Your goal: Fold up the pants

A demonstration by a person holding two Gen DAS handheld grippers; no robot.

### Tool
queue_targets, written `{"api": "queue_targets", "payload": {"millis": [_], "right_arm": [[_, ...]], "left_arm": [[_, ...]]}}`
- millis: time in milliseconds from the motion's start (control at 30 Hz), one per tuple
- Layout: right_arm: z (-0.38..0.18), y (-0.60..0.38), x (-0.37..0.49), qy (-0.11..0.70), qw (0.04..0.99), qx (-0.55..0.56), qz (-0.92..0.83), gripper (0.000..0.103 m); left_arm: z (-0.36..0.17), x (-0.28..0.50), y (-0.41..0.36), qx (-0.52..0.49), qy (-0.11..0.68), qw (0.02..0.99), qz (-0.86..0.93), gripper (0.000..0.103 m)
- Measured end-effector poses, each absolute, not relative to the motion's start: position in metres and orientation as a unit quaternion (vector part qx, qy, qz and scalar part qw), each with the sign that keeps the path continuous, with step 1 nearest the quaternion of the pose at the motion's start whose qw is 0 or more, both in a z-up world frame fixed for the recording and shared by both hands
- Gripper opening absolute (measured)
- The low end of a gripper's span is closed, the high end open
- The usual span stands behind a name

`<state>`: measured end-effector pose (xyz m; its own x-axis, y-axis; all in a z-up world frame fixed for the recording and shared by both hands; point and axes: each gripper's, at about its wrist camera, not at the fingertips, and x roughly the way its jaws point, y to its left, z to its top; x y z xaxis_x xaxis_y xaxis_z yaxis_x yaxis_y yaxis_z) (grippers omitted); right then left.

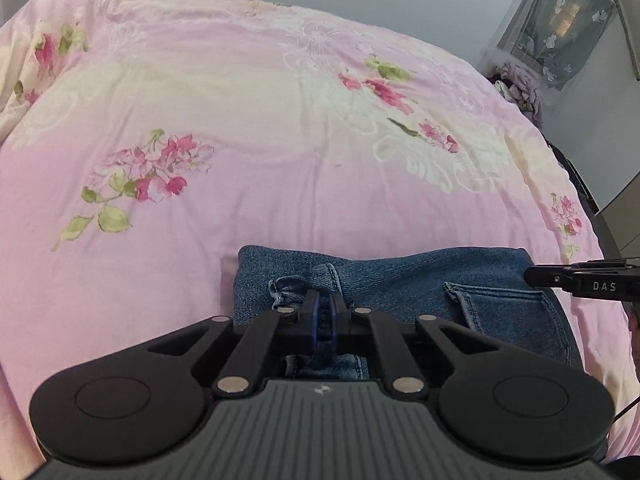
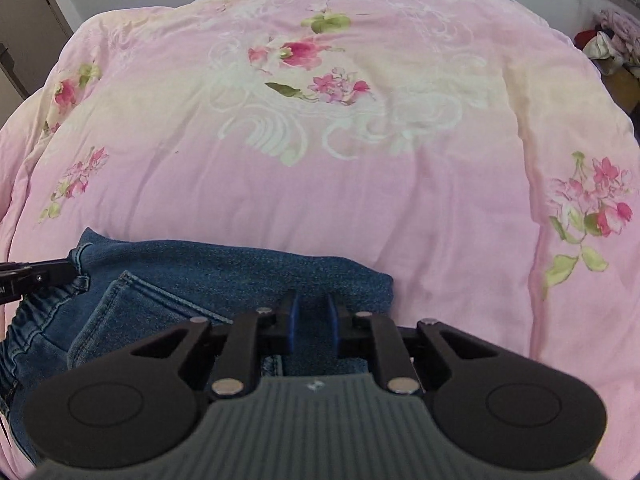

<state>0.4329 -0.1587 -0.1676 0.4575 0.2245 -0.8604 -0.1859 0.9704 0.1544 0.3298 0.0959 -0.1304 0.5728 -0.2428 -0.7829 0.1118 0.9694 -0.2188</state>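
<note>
A: Jeans [image 1: 400, 284] lie folded into a compact bundle at the near edge of the bed, on the pink floral duvet [image 1: 248, 128]; back pocket [image 1: 508, 312] faces up, elastic waistband [image 2: 32, 316] shows at the left of the right wrist view.

B: Left gripper [image 1: 325, 308]?

A: Jaws narrow, blue pads almost meeting over a frayed hem [image 1: 288, 288]; whether denim sits between them cannot be told; likely pinching that edge to square the fold.

B: Right gripper [image 2: 312, 312]?

A: Part open, nothing between the pads, low over the bundle's right end; probably pressing or just let go.

B: Obstacles?

A: None on the duvet ahead; the soft, wrinkled cover may let the bundle sag; a clothes heap [image 1: 520, 88] and a patterned curtain [image 1: 556, 24] stand well apart, beyond the far corner.
</note>
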Motion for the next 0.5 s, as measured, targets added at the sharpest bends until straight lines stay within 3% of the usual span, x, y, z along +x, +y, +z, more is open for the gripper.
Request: {"api": "queue_targets", "payload": {"millis": [233,500], "right_arm": [[-0.118,-0.168,0.333,0.49,0.857,0.016,0.158,0.016],[-0.126,-0.16,0.229,0.488,0.859,0.006,0.155,0.016]], "left_arm": [[-0.078,0.249,0.082,-0.022,0.398,0.907,-0.137,0.014],[-0.106,0.188,0.071,0.021,0.427,0.898,-0.106,0.014]]}}
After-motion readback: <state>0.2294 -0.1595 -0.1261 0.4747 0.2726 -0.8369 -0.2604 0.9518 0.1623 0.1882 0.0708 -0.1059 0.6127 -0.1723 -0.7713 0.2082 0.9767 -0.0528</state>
